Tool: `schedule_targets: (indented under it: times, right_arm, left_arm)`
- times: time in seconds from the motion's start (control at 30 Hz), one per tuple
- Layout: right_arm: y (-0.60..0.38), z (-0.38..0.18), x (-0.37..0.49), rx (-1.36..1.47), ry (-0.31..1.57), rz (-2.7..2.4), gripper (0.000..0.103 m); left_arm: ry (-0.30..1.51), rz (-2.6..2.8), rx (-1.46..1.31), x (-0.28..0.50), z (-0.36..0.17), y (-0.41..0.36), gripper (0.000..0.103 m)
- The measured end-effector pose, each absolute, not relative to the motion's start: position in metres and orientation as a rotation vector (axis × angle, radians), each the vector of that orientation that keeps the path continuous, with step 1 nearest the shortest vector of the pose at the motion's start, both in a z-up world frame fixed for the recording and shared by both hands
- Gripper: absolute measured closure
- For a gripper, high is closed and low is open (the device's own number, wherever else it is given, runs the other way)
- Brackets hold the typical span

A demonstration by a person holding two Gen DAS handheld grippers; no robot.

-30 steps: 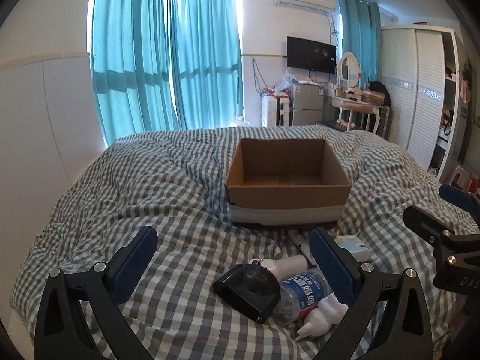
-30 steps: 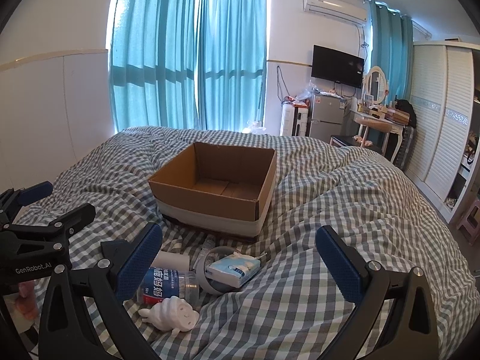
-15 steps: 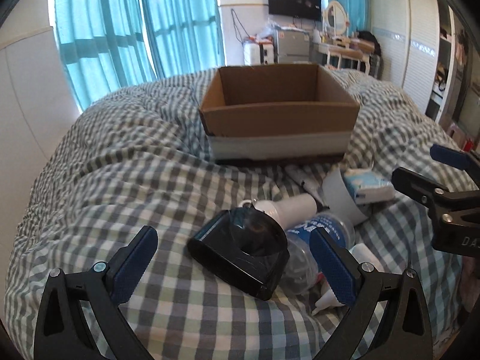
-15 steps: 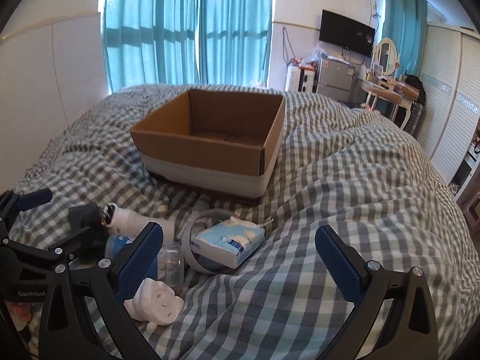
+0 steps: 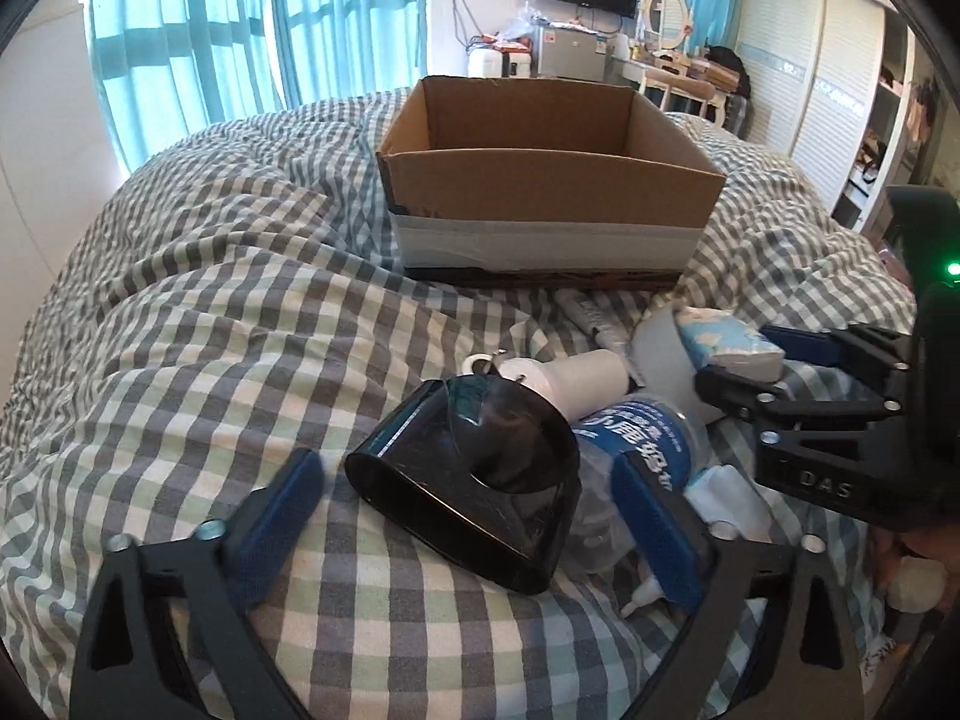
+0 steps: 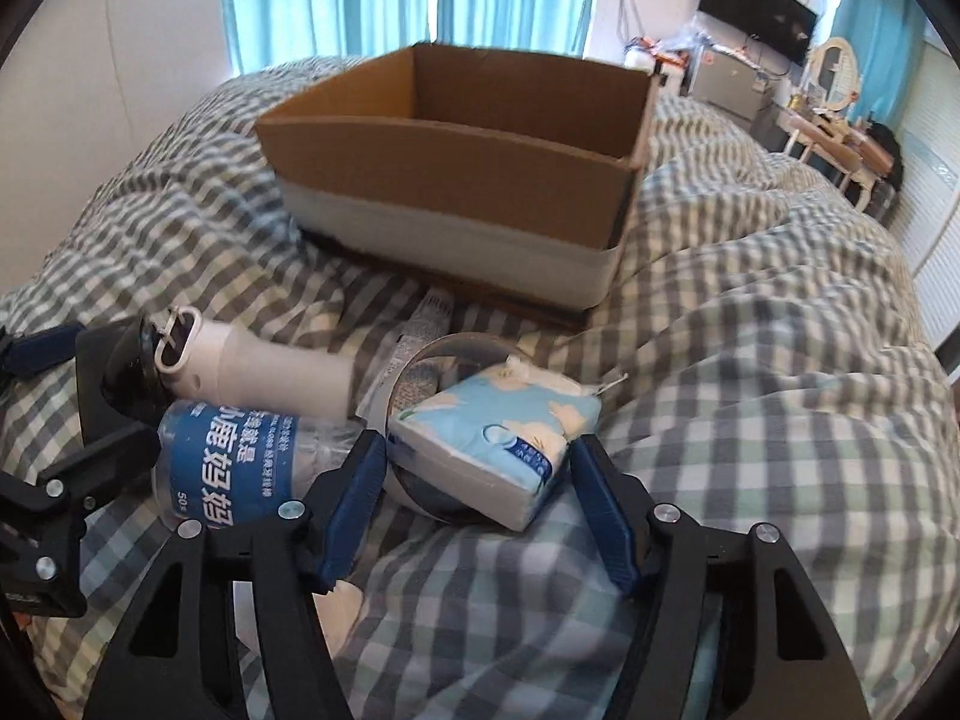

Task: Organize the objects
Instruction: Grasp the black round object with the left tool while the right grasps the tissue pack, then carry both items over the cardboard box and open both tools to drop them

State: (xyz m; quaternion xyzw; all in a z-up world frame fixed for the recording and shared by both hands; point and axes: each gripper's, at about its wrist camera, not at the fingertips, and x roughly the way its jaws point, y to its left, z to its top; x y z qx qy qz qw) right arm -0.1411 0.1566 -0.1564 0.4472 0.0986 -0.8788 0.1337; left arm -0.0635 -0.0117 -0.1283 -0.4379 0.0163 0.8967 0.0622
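An open cardboard box (image 5: 552,180) (image 6: 462,162) sits on the checked bedspread (image 5: 198,324). In front of it lies a pile: a black funnel-shaped nozzle (image 5: 474,480), a white tube with a loop (image 5: 570,378) (image 6: 252,366), a blue-labelled bottle (image 5: 636,432) (image 6: 234,462), a tape ring (image 6: 444,360) and a blue tissue pack (image 5: 726,342) (image 6: 492,444). My left gripper (image 5: 468,504) is open, its pads either side of the black nozzle. My right gripper (image 6: 480,498) is partly closed, its pads flanking the tissue pack; whether they press it I cannot tell.
A small white figurine (image 5: 720,498) lies under the bottle by the left gripper's right finger. A flat tube (image 5: 591,318) lies between pile and box. Curtains, a wardrobe (image 5: 840,96) and a dressing table stand beyond the bed.
Both grippers have moved down and forward into the pile. The left now straddles the black nozzle. The right has narrowed around the tissue pack.
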Motion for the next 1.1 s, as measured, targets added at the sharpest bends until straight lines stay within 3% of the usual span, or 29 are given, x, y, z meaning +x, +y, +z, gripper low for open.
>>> schedule_targets:
  times: [0.07,0.3,0.37,0.43,1.1]
  right_arm:
    - [0.158,-0.156,-0.141,1.292,0.269,-2.55,0.043]
    - [0.162,-0.146,-0.131,1.241,0.228,-2.579,0.044]
    - [0.161,-0.142,-0.129,1.222,0.22,-2.584,0.044]
    - [0.162,-0.14,-0.126,1.213,0.214,-2.583,0.044]
    - [0.162,-0.108,-0.113,1.074,0.191,-2.632,0.044]
  left_arm:
    - [0.029,2.698,-1.318,-0.062,-0.126,-0.013,0.025]
    - [0.025,2.723,-1.307,-0.056,-0.122,-0.019,0.045]
    - [0.022,2.737,-1.293,-0.053,-0.118,-0.022,0.058]
    - [0.014,2.741,-1.287,-0.052,-0.116,-0.026,0.065]
    - [0.042,2.825,-1.173,-0.046,-0.074,-0.021,0.073]
